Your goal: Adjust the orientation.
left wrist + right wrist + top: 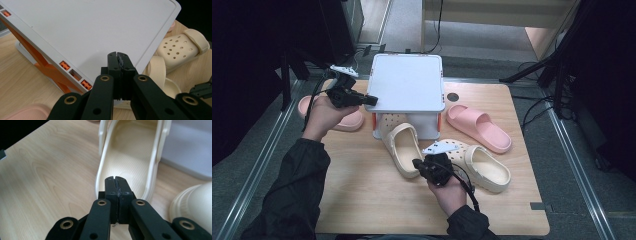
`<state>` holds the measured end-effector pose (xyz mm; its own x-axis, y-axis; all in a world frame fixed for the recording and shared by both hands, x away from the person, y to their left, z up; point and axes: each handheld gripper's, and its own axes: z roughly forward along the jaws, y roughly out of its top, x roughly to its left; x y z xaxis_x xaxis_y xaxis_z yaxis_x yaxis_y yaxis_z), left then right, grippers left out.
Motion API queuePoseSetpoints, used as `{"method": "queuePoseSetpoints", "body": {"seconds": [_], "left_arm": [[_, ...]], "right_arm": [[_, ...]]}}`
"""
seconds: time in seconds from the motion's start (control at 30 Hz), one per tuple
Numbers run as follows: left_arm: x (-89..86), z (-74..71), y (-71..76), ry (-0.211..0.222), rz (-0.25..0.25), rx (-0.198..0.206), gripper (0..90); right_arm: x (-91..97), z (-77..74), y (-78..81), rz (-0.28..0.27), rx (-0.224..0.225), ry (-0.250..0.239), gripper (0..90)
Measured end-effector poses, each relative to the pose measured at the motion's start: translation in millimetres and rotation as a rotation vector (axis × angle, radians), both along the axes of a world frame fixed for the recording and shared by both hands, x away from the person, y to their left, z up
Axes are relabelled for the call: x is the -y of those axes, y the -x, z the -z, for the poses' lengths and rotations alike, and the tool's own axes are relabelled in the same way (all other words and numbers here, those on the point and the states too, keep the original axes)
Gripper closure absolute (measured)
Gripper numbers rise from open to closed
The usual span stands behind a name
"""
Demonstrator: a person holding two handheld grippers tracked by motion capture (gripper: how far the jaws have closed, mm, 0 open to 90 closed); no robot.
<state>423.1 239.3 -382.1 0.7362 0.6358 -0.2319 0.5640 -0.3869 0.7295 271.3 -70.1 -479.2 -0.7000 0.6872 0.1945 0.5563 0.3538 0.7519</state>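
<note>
Overhead, we see a person working two tongs at a wooden desk (362, 200) strewn with shoes around a small white stand (407, 82).

We find the left tongs (371, 100) at the stand's left edge, jaws pressed together and holding nothing; in the left gripper view they (117, 55) sit over the tilted white top, whose side has orange fittings. The right tongs (416, 163) hang beside the heel of a cream clog (402, 150), jaws likewise pressed together and empty; in the right gripper view they (116, 180) hover just above that clog's (130, 157) open heel. A second cream clog (482, 167) lies just right of the right hand (447, 190). One pink slide (479, 127) rests right of the stand, another (344, 120) left of it, partly behind the left hand (324, 115).
</note>
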Motion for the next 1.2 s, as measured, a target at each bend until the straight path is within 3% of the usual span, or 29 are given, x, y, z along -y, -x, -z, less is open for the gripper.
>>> {"method": "queuePoseSetpoints", "body": {"seconds": [0.43,0.8,0.9,1.0,1.2], "left_arm": [[-0.4,0.6,0.4,0.005,0.001,0.003,89.6],[-0.9,1.8,0.6,0.018,0.003,0.002,89.6],[-1.1,2.0,0.7,0.021,0.001,0.001,89.6],[-1.1,2.0,0.7,0.020,0.002,0.001,89.6],[-1.2,2.1,0.7,0.022,0.001,0.000,89.6]], "right_arm": [[6.3,33.5,11.9,-0.024,-0.040,0.021,90.0],[2.1,34.7,9.8,-0.029,-0.016,0.032,90.0],[-0.4,41.9,13.5,-0.032,-0.048,0.036,90.0],[-4.9,49.2,15.2,-0.042,-0.047,0.064,90.0],[-11.6,41.3,10.7,-0.040,-0.029,0.040,90.0]]}}
